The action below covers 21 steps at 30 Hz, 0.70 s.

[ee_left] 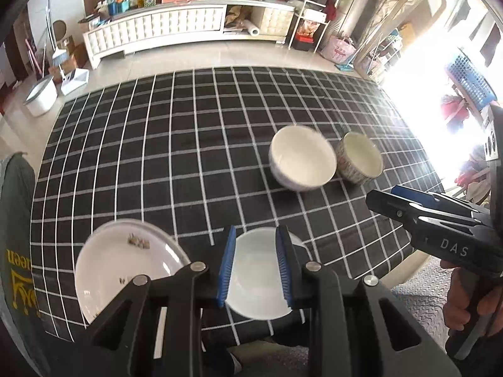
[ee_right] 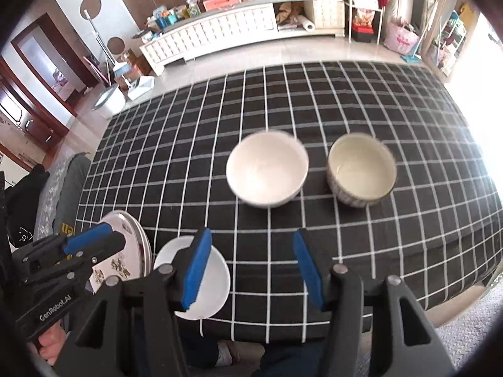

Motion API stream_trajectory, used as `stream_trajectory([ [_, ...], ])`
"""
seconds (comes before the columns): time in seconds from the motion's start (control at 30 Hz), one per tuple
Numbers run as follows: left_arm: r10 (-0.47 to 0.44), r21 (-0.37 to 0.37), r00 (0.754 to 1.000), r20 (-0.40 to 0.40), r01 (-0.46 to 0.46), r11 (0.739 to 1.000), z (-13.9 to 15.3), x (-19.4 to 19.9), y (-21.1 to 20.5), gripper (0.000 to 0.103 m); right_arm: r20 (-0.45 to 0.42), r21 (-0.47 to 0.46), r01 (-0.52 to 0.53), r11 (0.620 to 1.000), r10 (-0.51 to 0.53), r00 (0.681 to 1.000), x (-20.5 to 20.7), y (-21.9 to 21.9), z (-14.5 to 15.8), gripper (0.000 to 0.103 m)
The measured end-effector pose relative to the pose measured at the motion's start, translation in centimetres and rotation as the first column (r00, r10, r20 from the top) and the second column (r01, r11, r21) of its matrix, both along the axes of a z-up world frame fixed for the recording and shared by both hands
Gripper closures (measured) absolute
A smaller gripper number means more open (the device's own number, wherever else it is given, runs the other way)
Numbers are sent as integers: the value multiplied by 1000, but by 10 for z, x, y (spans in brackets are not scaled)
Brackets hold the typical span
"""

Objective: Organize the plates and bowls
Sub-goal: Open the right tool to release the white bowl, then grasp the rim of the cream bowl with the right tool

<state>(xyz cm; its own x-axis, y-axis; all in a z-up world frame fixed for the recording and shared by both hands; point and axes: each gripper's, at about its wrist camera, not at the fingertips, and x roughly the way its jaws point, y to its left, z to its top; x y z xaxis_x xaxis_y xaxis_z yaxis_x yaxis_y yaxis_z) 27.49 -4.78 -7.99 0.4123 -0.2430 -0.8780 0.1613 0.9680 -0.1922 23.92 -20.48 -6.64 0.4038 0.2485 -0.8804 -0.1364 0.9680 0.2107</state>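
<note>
Both grippers hover empty above the checked cloth (ee_right: 345, 94). The left gripper (ee_left: 256, 270) is slightly parted over a white plate (ee_left: 257, 295); the right gripper (ee_right: 251, 267) gapes, two bowls (ee_right: 267, 169) ahead.

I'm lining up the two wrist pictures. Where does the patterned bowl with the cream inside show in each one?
Left wrist view: the patterned bowl with the cream inside sits right of centre, at the right side of the plain white bowl.
Right wrist view: it sits right of centre, again right of the white bowl.
Shared landmark: the black tablecloth with white grid lines.
</note>
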Motion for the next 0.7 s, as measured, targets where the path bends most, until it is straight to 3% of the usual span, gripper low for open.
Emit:
stream_trajectory([
  [0.17,-28,26,999,43,27,999,18,13,-19,78,68,-35,-7,999,10,998,7,-8,20,34],
  [0.23,-34,28,998,59,33,999,22,19,-24,66,78,-34,-10,999,12,997,11,-11,25,31],
  [0.3,-45,31,997,66,43,999,24,25,-30,65,79,-34,-9,999,11,997,17,-14,26,30],
  [0.5,-54,43,997,53,52,998,21,52,-42,65,25,-25,-4,1000,4,1000,40,-23,17,30],
  [0.7,-56,41,998,-19,57,998,-1,83,-49,65,-40,16,23,1000,-23,999,65,-32,-1,30],
])
